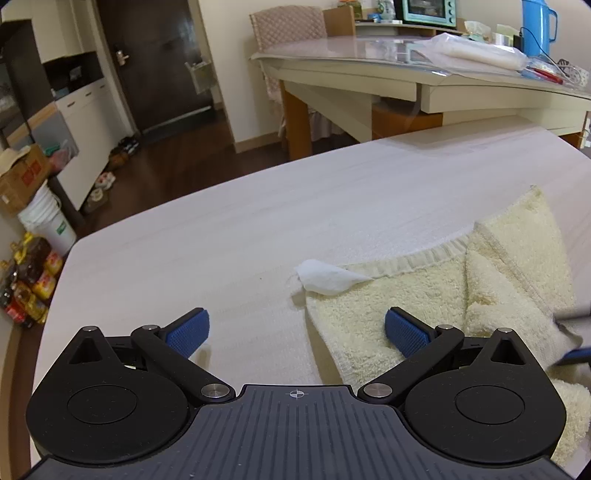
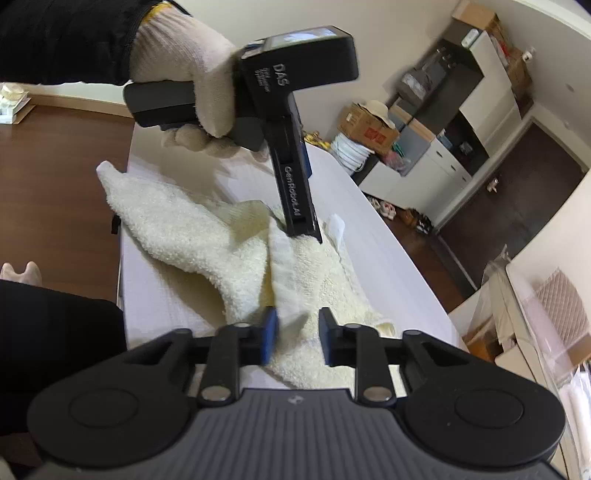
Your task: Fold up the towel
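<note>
Writing read in the right wrist view: "DAS" on the left gripper (image 2: pixel 308 236) housing, "CenRobot.AI" along its body. Smaller print under "DAS" is not legible. A red-printed carton (image 2: pixel 365 125) is seen at 1 o'clock, text unreadable.

Count: one towel (image 1: pixel 424 306), cream terry, crumpled with one fold laid over at 3 o'clock in the left wrist view; one white tag (image 1: pixel 325 278) at its corner, nothing readable on it. The towel is spread on the white tabletop (image 1: pixel 240 236), one end hanging past the 10 o'clock edge in the right view.

Left gripper (image 1: pixel 297 330): released, jaws wide apart; right pad over the towel's edge, left pad over bare tabletop. It is held by one gloved hand (image 2: pixel 192 77).

Right gripper (image 2: pixel 295 338): jaws part-open, a narrow gap between two blue pads, towel lying beneath; nothing seen pinched.

Background: one blue kettle (image 1: pixel 537 27), one teal oven (image 1: pixel 428 13).
</note>
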Motion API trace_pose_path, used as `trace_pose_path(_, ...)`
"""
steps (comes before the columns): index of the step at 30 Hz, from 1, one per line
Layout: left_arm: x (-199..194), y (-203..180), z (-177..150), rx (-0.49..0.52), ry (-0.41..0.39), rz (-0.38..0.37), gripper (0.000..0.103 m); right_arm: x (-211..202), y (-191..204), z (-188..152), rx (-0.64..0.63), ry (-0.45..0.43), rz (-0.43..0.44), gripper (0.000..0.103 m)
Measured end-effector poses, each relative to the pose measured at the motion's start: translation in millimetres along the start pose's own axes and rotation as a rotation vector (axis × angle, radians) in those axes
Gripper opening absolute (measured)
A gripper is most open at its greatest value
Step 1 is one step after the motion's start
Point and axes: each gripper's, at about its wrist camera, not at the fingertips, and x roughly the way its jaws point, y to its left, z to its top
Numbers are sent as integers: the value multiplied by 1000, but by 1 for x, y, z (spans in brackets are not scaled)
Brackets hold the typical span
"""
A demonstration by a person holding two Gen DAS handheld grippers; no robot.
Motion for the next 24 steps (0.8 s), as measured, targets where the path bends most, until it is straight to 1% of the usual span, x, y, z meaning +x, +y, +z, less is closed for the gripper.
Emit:
trace_pose_path(4, -6, 0, 1, -16, -8, 16, 103, -21, 3, 2, -45, -12, -63, 8)
trace_pose_path(7, -8, 2, 4, -20, -12, 31, 103, -48, -1, -2, -15, -16, -120, 8)
trace_pose_path(8, -8, 1, 5, -17, -15, 34, 103, -54, -2, -4, -5, -12, -127, 8)
trace_pose_path(10, -8, -3, 8, 4, -19, 32, 103, -75, 1, -10, 36, -7, -149, 8)
trace_pose_path(12, -6, -9, 10, 33, -25, 51, 103, -86, 7, -14, 52, 8, -171, 8)
trace_pose_path(15, 0, -19, 11, 83, -14, 108, 103, -96, 18, -19, 97, 26, -184, 8)
trace_pose_path(17, 4, -21, 11, 92, -24, 137, 103, -98, 23, -21, 123, 34, -188, 8)
trace_pose_path(19, 9, -16, 13, 69, -31, 163, 103, -98, 24, -21, 149, 40, -188, 8)
trace_pose_path(22, 22, -7, 20, 69, -38, 222, 103, -94, 20, -19, 161, 36, -184, 8)
trace_pose_path(24, 29, -1, 26, 63, -36, 230, 103, -90, 17, -17, 161, 26, -181, 8)
